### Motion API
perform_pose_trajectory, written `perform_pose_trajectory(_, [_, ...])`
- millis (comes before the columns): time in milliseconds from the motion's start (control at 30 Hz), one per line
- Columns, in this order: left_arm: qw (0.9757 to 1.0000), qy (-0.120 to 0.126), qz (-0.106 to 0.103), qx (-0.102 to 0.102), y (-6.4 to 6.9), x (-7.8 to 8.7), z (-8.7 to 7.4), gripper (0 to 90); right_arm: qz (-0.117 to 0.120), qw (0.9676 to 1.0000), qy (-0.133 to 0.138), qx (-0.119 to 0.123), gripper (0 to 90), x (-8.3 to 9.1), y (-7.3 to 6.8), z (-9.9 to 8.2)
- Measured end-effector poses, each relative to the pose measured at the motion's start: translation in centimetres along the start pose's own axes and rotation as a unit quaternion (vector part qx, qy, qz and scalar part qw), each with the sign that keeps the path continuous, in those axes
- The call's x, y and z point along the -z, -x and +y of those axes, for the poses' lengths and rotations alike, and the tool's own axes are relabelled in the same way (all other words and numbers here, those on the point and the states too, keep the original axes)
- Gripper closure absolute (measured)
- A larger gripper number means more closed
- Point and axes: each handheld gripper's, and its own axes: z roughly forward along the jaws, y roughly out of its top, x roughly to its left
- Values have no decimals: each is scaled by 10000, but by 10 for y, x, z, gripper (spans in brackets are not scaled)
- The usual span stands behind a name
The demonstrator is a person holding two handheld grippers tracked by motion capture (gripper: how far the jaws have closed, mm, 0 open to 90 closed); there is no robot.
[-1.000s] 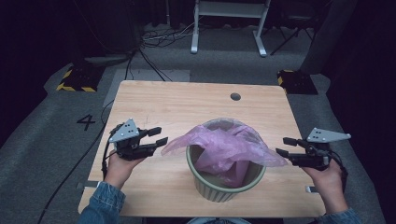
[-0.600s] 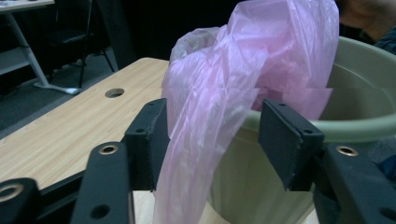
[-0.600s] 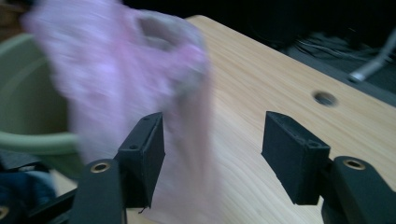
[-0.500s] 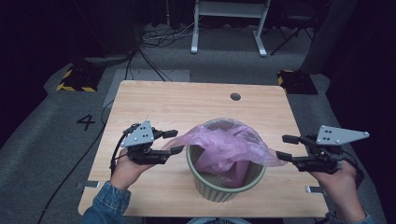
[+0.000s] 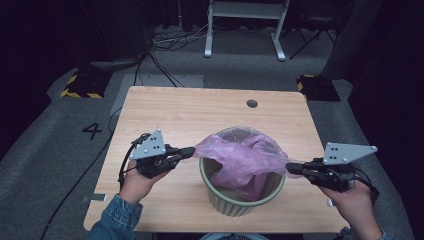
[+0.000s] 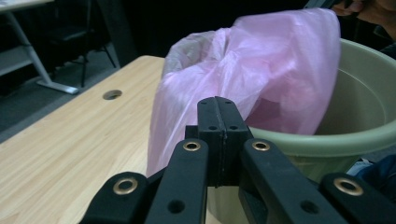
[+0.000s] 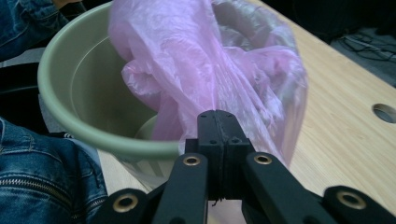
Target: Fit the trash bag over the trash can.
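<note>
Both grippers, left (image 5: 190,151) and right (image 5: 290,168), pinch the pink bag (image 5: 240,155) (stretched over the green bin (image 5: 240,200)); pulling harder could tear it.

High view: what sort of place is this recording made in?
Probably a lab or studio recording bay: a lone wooden table on grey carpet marked with a number 4, loose cables, hazard-striped floor blocks, dark surroundings.

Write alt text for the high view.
A pink plastic bag is stretched across a green bin on a wooden table, each side pinched in a hand-held gripper: left gripper, right gripper. Both sets of jaws are shut on the bag's edges.
</note>
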Motion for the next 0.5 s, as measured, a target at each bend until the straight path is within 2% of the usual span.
perform_pose_trajectory(133, [9999,104,106,-31,2,13,-4,900,-68,9999,82,-29,900,16,-2,-8])
perform_pose_trajectory(267, [9995,296,-56,-46,8,24,-9,900,-7,9998,196,65,900,29,-8,-16])
perform_pose_trajectory(300, [9995,282,-90,-113,11,25,-10,900,96,9993,308,201,899,33,-13,-18])
perform_pose_trajectory(367, [9996,217,-39,-190,13,21,-10,889,104,9992,322,227,898,34,-16,-19])
perform_pose_trajectory(433, [9996,255,57,-144,11,15,-9,628,108,9991,331,241,895,32,-17,-18])
perform_pose_trajectory(500, [9996,217,-17,-160,9,8,-9,503,99,9991,331,231,886,30,-16,-17])
